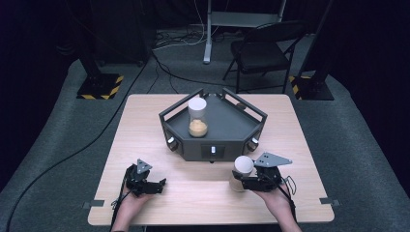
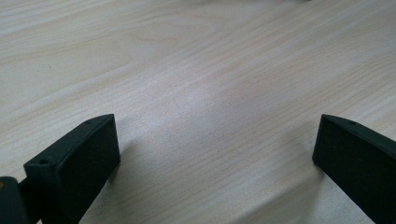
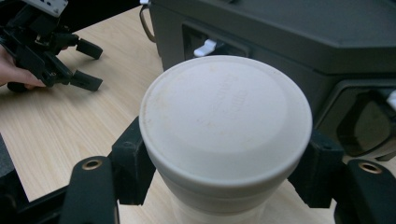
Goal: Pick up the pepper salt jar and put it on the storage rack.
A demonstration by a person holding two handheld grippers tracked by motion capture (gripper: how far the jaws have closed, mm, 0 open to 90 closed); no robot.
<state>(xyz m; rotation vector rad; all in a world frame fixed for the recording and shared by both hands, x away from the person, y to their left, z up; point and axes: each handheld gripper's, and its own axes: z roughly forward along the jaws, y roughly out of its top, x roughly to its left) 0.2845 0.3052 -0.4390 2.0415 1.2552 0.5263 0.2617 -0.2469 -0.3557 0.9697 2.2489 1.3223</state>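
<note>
Pale wood grain runs across the tabletop [image 1: 145,145], which sits mid-frame in the high view on grey carpet; a dark angular tray [image 1: 212,126] stands at its centre, holding an upright clear jar [image 1: 197,117] with a white lid and tan contents in the tray's left part. At lower right of that view the right gripper [image 1: 244,180] is clamped on a second white-lidded jar [image 1: 241,173], which stands on the tabletop just in front of the tray; at lower left the left gripper [image 1: 157,186] rests with its jaws apart, well clear of the tray and near the front edge. The right gripper view adds what the high view cannot: the lid's faint embossed lettering, too blurred to read, black jaws pressing the jar [image 3: 225,126] from both sides just under the lid, the tray's wall [image 3: 289,56] close behind, and the left gripper [image 3: 86,65] far off at upper left with a hand behind it. The left gripper view shows bare wood between wide-spread jaws; open tabletop lies between the two grippers and along the left side of the tray. A folding chair [image 1: 263,50] stands beyond the far edge.
</note>
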